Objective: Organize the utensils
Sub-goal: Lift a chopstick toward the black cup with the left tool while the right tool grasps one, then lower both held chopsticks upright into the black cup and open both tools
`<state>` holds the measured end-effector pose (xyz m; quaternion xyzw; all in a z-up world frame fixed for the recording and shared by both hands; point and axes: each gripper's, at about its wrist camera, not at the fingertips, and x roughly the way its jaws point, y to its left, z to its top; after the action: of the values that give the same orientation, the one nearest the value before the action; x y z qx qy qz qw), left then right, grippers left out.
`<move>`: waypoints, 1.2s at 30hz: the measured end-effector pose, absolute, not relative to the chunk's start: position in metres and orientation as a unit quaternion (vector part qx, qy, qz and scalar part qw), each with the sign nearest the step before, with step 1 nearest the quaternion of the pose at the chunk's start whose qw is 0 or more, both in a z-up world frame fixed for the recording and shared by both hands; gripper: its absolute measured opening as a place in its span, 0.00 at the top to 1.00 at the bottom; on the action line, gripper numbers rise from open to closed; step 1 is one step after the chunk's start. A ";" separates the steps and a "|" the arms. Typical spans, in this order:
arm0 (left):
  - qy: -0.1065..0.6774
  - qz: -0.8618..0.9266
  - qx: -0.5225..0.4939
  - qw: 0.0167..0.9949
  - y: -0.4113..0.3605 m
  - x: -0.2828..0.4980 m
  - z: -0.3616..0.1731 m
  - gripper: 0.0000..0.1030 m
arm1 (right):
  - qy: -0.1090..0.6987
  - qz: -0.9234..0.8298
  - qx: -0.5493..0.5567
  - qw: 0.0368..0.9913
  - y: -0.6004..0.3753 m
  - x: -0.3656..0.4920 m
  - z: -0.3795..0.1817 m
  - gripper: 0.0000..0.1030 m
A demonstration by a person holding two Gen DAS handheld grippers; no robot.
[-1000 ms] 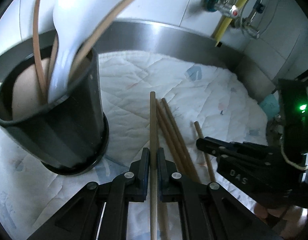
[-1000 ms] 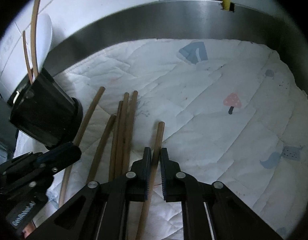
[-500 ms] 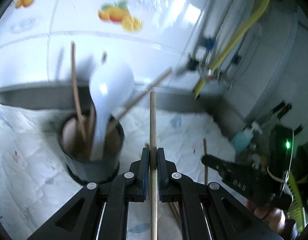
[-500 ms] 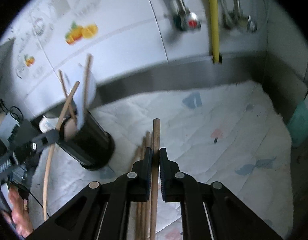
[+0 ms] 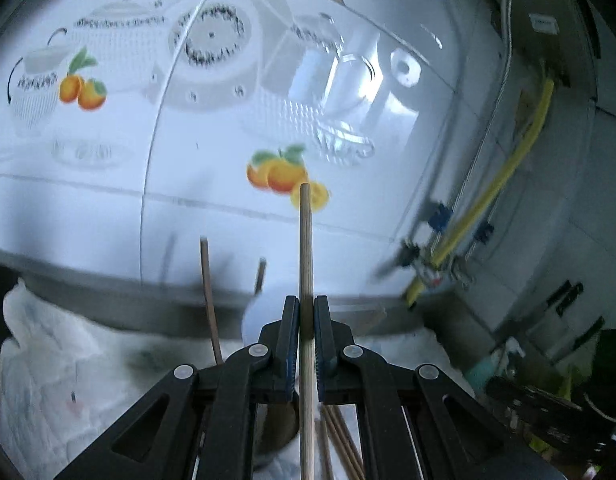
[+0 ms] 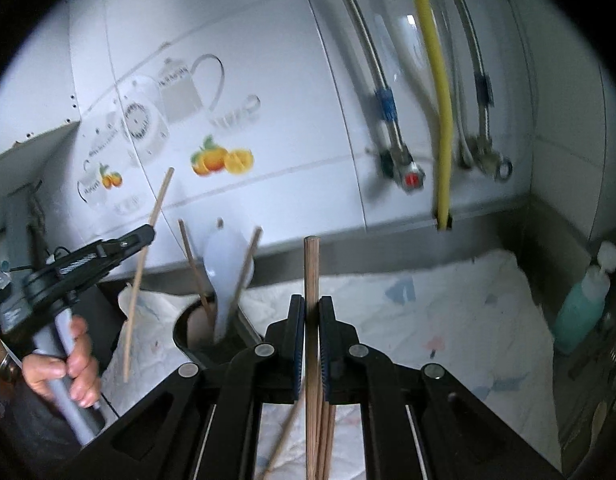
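My left gripper (image 5: 306, 316) is shut on a wooden chopstick (image 5: 305, 248) that points up against the tiled wall. The same left gripper (image 6: 146, 236) shows in the right wrist view, high at the left, with its chopstick (image 6: 142, 272) hanging slanted. My right gripper (image 6: 311, 320) is shut on another chopstick (image 6: 311, 268), held upright. Below and between them stands the black utensil cup (image 6: 196, 334) with a white spoon (image 6: 226, 264) and a few chopsticks in it. Several loose chopsticks (image 6: 324, 440) lie on the white quilted mat (image 6: 448, 320) under the right gripper.
A teal soap bottle (image 6: 584, 300) stands at the far right by the steel ledge. A yellow hose (image 6: 438, 92) and metal pipes with valves hang on the tiled wall. A hand (image 6: 68, 364) grips the left tool's grey handle.
Both grippers rose from the mat, each lifting its chopstick, and tipped upward so the wall fills the views. The cup now sits low, below both grippers.
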<state>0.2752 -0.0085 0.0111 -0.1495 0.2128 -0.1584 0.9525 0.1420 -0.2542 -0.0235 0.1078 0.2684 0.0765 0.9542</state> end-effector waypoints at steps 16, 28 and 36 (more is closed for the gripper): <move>0.134 -0.150 -0.158 0.967 0.016 0.336 -0.009 0.94 | 0.213 0.102 0.088 0.968 -0.223 0.155 0.013 0.91; 0.124 -0.119 -0.160 0.972 0.021 0.347 -0.050 0.93 | 0.190 0.132 0.077 0.970 -0.194 0.179 0.026 0.91; 0.128 -0.112 -0.147 0.974 0.022 0.336 -0.062 0.93 | 0.152 0.156 0.087 0.972 -0.179 0.196 0.036 0.91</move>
<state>0.3357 0.0222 -0.0617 -0.1471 0.1279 -0.1120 0.9744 0.1956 -0.1788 0.0356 0.0870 0.1516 0.1563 0.9721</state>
